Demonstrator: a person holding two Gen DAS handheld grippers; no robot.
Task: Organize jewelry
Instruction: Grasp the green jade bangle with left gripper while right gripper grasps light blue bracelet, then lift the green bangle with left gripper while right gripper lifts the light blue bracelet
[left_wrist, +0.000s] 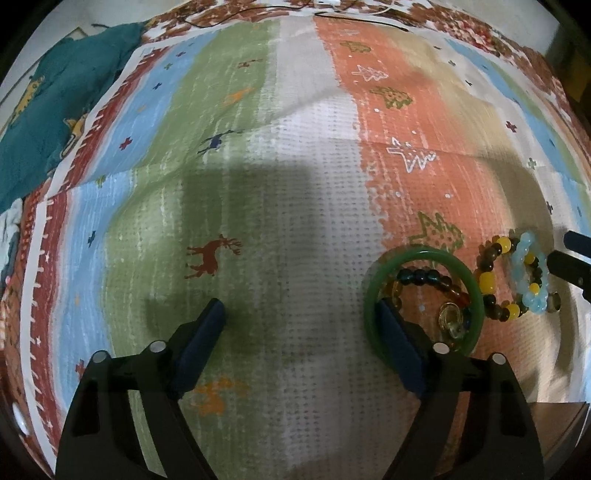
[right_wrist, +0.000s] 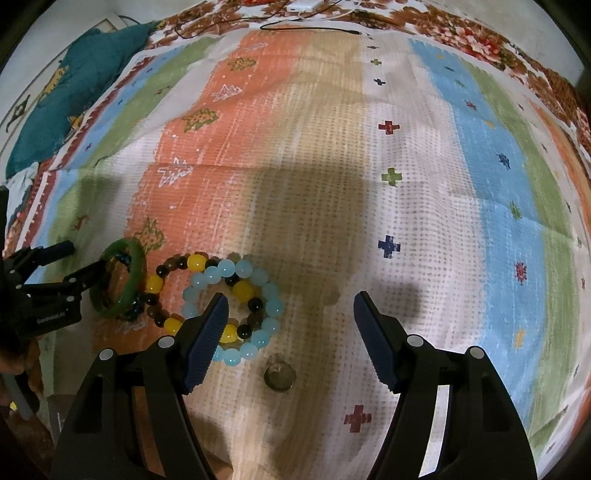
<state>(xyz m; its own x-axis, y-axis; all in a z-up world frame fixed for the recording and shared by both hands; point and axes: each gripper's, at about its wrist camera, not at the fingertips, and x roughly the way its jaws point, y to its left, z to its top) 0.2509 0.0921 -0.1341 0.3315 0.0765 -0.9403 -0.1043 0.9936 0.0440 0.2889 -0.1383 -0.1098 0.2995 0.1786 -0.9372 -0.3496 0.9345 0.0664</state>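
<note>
A green bangle (left_wrist: 424, 258) lies on the striped cloth with a dark bead bracelet (left_wrist: 424, 277) and a gold charm (left_wrist: 450, 317) inside it. Beside it lie a brown-and-yellow bead bracelet (left_wrist: 487, 280) and a pale blue bead bracelet (left_wrist: 532, 273). My left gripper (left_wrist: 303, 314) is open; its right finger (left_wrist: 399, 343) sits inside the bangle's near rim. My right gripper (right_wrist: 288, 306) is open, its left finger (right_wrist: 207, 336) over the pale blue bracelet (right_wrist: 255, 273) and the yellow bracelet (right_wrist: 195, 262). The bangle (right_wrist: 129, 288) and the left gripper (right_wrist: 55, 269) show at left.
A small round ring-like object (right_wrist: 279, 374) lies on the cloth near the right gripper. A teal cloth (left_wrist: 48, 110) lies at the far left. Cables (right_wrist: 310, 27) run along the far edge. A wooden edge (left_wrist: 561, 424) shows at the near right.
</note>
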